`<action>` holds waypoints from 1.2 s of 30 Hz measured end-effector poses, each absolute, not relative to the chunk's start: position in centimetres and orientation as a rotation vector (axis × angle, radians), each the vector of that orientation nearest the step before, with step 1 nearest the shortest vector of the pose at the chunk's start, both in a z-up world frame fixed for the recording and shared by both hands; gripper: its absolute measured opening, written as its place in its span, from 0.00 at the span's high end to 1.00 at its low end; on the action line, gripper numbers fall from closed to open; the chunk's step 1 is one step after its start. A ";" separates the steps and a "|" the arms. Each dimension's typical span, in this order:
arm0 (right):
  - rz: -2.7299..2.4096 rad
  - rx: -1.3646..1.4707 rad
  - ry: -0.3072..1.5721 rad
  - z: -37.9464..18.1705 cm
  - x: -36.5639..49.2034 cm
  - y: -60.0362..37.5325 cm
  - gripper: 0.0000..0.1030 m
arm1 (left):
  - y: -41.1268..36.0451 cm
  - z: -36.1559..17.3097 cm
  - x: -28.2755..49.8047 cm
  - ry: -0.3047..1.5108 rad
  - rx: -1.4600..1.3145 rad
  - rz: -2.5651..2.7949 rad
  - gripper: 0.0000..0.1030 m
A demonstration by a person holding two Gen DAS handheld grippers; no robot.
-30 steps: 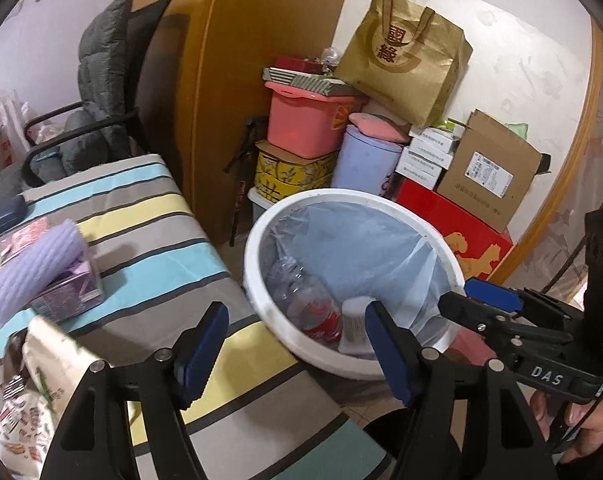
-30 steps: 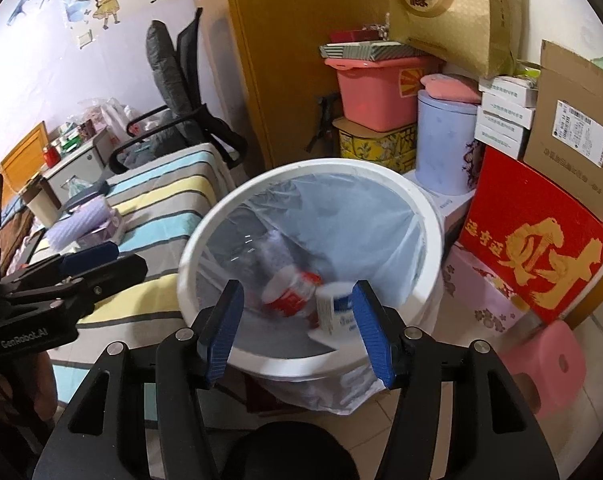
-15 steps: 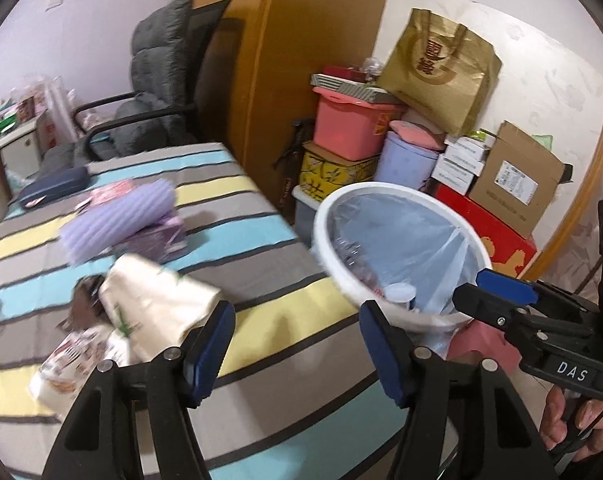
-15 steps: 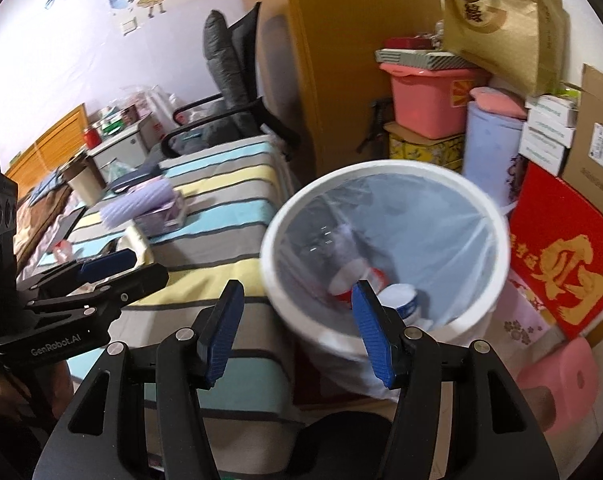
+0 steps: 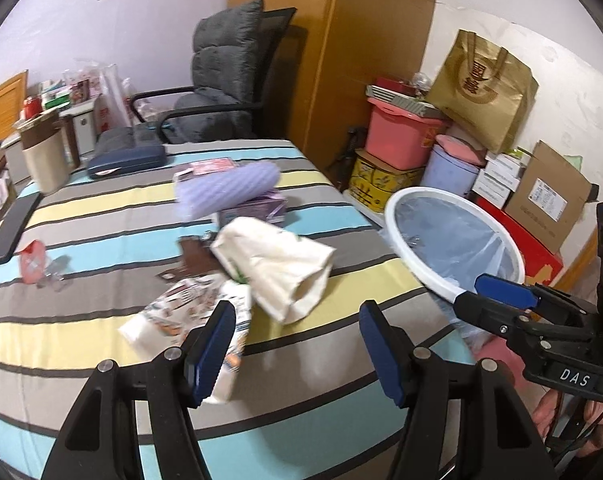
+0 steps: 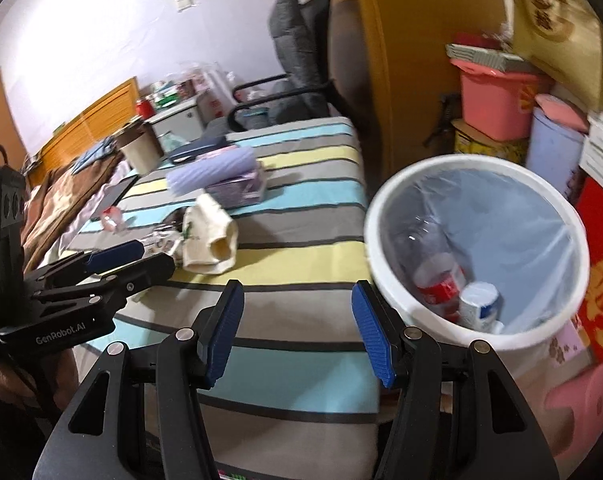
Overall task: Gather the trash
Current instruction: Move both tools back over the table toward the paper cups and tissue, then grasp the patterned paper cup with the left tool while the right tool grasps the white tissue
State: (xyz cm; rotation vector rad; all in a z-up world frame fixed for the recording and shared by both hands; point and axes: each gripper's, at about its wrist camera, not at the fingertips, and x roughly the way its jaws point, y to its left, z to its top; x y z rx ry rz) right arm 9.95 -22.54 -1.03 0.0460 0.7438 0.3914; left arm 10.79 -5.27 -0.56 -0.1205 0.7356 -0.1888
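Striped bed (image 5: pixel 101 216) ahead of both tongs bears uncollected litter: printed wrapper (image 5: pixel 181 320) beside left tongs (image 5: pixel 297 344), cream bag (image 5: pixel 277 264) beyond. Both tongs stand apart, empty. Bin (image 6: pixel 385 264), right of right tongs (image 6: pixel 297 332), already holds a bottle (image 6: pixel 437 276) and cup (image 6: pixel 477 304).

One white trash bin (image 6: pixel 477 330) holding one bottle (image 6: pixel 433 272) and one cup (image 6: pixel 479 306); one cream bag (image 5: pixel 277 264) and one printed wrapper (image 5: pixel 189 316) on the bed (image 5: pixel 321 376).

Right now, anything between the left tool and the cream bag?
Only bare striped bedspread between the left tool and the cream bag; a printed wrapper sits beside it. Left wrist view.
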 end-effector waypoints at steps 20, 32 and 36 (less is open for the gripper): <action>0.509 0.062 0.795 -1.8 11.1 -19.0 0.45 | 2.0 -1.8 9.9 0.761 -0.181 -0.024 0.37; 0.524 0.067 0.827 -2.4 13.8 -17.5 0.47 | 2.4 -4.6 12.6 0.842 -0.210 -0.069 0.37; 0.539 0.071 0.839 -2.7 15.2 -16.7 0.52 | 1.9 -5.1 12.7 0.851 -0.202 -0.083 0.45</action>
